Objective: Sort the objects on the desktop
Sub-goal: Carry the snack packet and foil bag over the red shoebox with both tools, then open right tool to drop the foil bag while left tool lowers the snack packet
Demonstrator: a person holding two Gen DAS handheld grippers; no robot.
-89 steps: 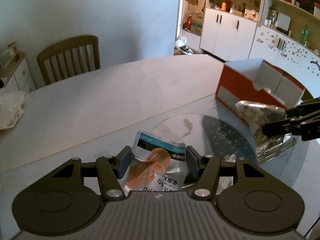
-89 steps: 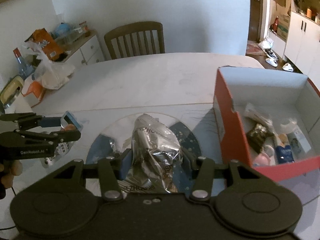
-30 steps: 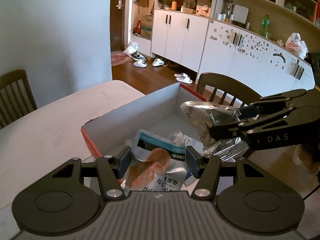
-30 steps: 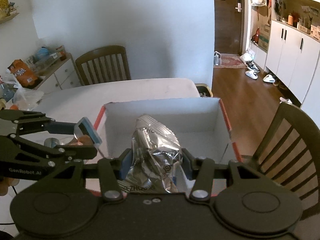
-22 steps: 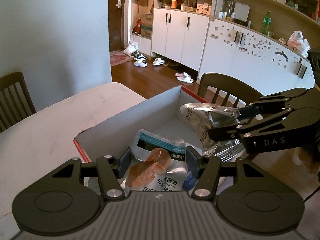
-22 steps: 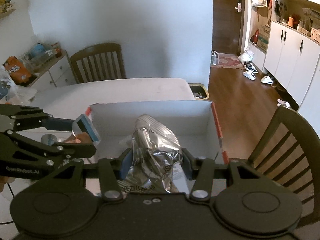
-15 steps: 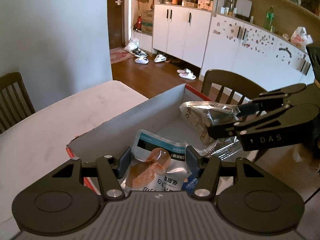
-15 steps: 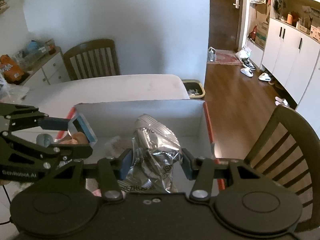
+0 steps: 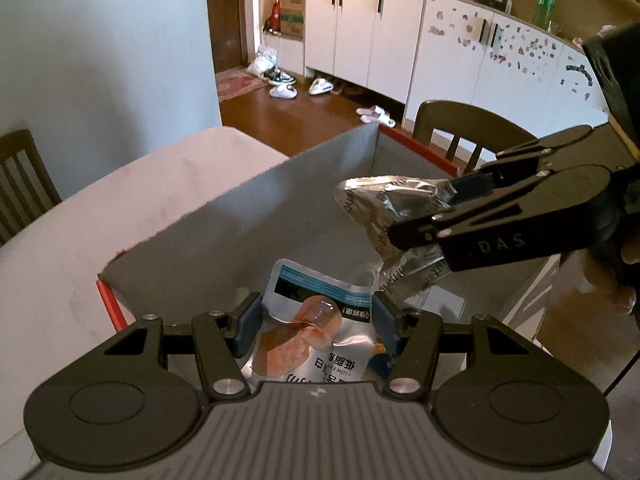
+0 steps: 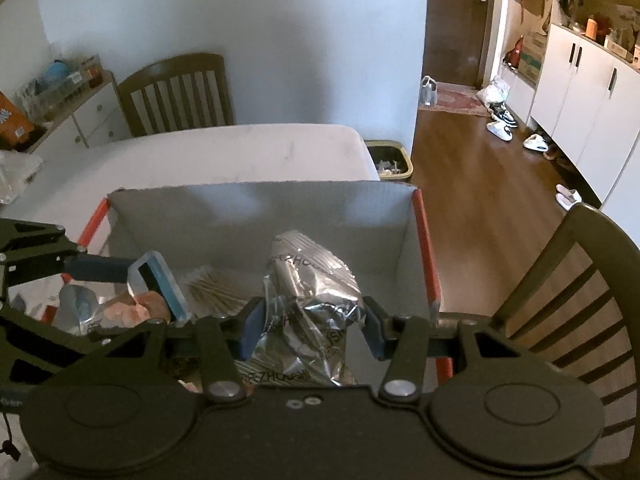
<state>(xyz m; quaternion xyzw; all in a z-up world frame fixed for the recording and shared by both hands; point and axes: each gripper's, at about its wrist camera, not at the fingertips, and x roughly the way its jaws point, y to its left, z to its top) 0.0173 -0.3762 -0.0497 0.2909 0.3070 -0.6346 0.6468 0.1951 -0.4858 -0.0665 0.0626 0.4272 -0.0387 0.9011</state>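
Open-topped cardboard box (image 10: 256, 216) on the white table (image 10: 224, 148). Above the box, the left gripper (image 9: 318, 322) with its snack pouch (image 9: 316, 336) and the right gripper (image 10: 306, 330) with its foil bag (image 10: 308, 300) crowd each other; the right one lies at 2 o'clock of the left. The box floor holds packets at 9 o'clock in the right view; its far half is bare. A wooden chair (image 10: 560, 280) blocks 3 o'clock; tabletop beyond the far wall is free.
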